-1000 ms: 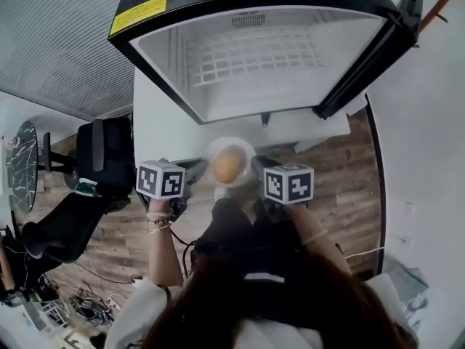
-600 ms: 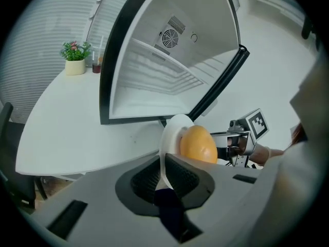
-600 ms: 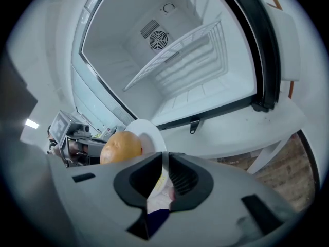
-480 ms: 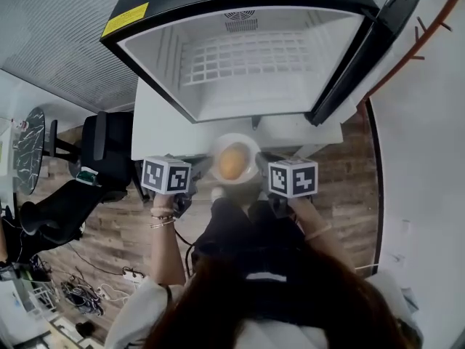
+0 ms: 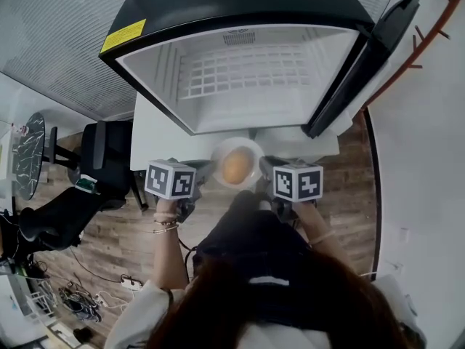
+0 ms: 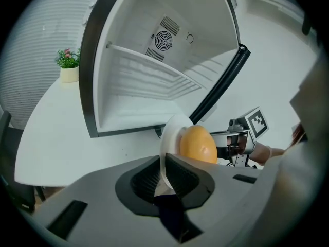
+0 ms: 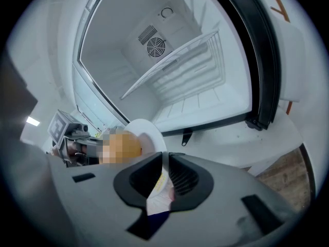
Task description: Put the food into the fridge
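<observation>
Left tongs (image 6: 163, 171): pinched shut on the plate's left rim, the thin white edge clamped between the pads.
Right tongs (image 7: 165, 176): pinched likewise on the opposite rim, so that we carried the load between both hands.
Plate (image 5: 234, 149): white, held in the air just before the open mouth of the cabinet, not yet inside.
Food (image 5: 236, 167): one round orange-brown piece, resting in the middle of the dish.
Worktop (image 5: 156, 133): white; it bore the appliance.
Fridge (image 5: 254, 115): its door (image 5: 363, 57) stood swung wide at the right, and we saw nothing stored in the interior.
Shelf (image 5: 247, 67): white wire, bare.
Done, as we judged: door opened, load gripped and brought up to the opening.
Left, as we judged: to carry the dish inside, set it on the shelf or the floor of the cabinet, release both grips and withdraw.
</observation>
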The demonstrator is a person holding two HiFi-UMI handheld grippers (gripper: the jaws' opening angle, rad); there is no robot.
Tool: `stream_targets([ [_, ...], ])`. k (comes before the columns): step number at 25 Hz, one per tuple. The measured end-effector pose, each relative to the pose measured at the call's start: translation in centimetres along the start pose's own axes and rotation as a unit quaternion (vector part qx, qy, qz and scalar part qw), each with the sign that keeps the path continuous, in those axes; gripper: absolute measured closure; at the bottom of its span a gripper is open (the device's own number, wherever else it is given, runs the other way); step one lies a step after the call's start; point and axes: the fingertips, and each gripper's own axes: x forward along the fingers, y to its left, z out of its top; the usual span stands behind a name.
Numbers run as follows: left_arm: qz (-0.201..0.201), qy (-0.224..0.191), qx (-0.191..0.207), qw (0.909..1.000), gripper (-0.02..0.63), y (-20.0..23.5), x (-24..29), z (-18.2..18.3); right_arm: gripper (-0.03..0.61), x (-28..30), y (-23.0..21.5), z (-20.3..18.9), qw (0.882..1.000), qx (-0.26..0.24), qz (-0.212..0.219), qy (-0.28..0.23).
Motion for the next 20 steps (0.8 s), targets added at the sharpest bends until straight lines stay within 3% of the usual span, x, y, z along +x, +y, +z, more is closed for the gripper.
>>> stream_targets([
  [20, 0.001, -0.057, 0.049, 0.9972, 0.578, -0.3, -1.0, 9.9, 0.535, -1.3, -0.1, 9.7, 0.998, -0.01, -0.014, -0.062],
])
